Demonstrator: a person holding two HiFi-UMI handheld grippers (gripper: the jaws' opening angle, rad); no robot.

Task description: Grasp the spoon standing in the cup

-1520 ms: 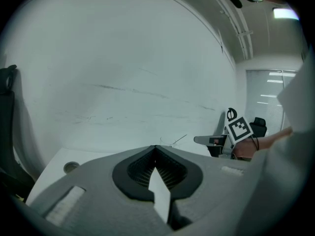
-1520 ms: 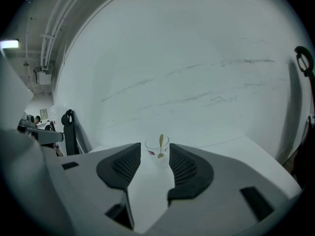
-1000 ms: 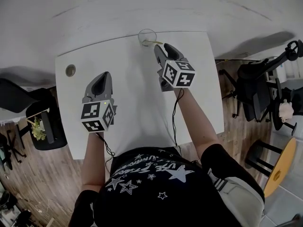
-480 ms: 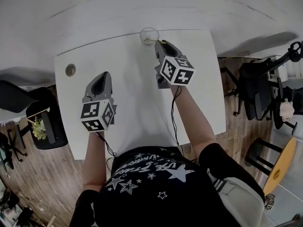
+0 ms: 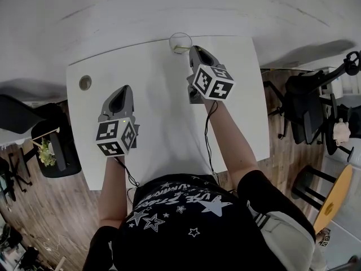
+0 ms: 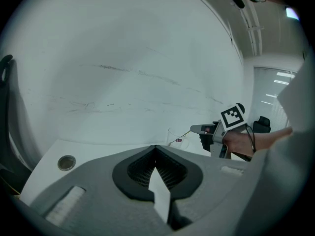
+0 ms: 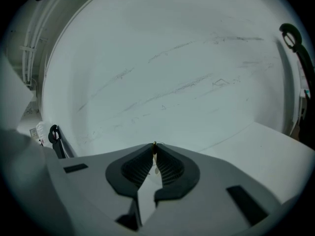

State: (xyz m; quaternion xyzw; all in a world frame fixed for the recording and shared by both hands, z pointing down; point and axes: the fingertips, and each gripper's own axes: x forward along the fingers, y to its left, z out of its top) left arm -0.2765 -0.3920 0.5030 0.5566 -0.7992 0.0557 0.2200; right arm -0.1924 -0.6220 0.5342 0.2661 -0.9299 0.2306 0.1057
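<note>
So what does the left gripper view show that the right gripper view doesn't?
Only the left gripper view: the clear glass cup, the right tool from outside, the hand holding it, and a round hole in the white table. Only the right gripper view: the inside of the right tool's closing jaws, on the tip of the gold-coloured spoon. Both: that spoon, the table and pale wall.
</note>
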